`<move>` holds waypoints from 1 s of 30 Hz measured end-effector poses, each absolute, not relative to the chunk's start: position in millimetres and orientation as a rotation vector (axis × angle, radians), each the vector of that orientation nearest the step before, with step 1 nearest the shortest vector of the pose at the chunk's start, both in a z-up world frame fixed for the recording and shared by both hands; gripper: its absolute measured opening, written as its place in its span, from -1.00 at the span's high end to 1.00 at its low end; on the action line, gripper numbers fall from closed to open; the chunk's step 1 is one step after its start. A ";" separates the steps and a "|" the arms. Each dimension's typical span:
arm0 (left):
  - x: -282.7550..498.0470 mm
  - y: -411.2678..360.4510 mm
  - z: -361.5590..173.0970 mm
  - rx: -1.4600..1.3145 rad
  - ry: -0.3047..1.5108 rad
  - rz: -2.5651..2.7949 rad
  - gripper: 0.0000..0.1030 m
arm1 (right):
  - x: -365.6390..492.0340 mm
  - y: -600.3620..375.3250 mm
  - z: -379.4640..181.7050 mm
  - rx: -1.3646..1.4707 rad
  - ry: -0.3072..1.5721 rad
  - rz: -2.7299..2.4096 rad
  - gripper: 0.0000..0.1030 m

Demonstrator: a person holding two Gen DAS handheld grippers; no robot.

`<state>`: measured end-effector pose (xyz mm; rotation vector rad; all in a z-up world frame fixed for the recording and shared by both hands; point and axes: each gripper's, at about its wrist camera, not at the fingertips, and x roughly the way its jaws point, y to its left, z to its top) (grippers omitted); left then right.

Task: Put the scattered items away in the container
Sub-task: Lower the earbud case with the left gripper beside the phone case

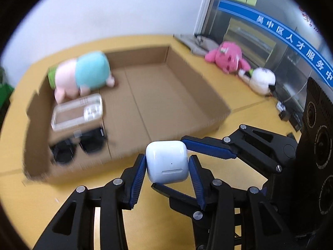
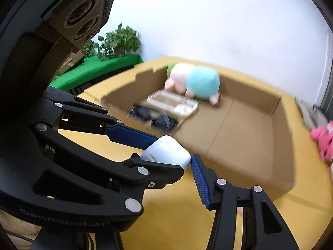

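Both grippers, left [image 1: 167, 166] and right [image 2: 172, 156], pinch one white earbud case [image 1: 166, 161] between their fingers above the table [image 1: 166, 218]; next, carry it over the box [image 1: 166, 95] and release.

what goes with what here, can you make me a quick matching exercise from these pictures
Things:
1. white earbud case
2. clear plastic case
3. pink plush toy
4. sunglasses

Places:
a. on the yellow table, outside the box
b. between the gripper fingers
c. near corner of the cardboard box
d. in the box, beside the pink and teal plush

Pairs: 1-b, 2-d, 3-a, 4-c
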<state>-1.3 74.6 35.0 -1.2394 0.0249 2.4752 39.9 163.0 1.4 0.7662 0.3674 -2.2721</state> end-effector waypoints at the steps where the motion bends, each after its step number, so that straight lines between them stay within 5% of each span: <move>1: -5.4 74.1 43.4 -1.216 0.037 2.490 0.20 | 36.0 161.0 11.0 0.739 0.386 -2.281 -0.07; 13: -93.0 54.2 101.6 -1.128 0.055 2.549 0.20 | -42.1 132.2 80.8 0.606 0.522 -2.304 -0.04; 28: -203.4 29.0 20.0 -1.442 -0.099 2.406 0.23 | -163.3 95.7 14.5 0.893 0.536 -2.166 0.02; 30: -213.6 27.6 4.0 -1.486 -0.138 2.361 0.39 | -177.2 93.1 -1.8 0.950 0.517 -2.137 0.04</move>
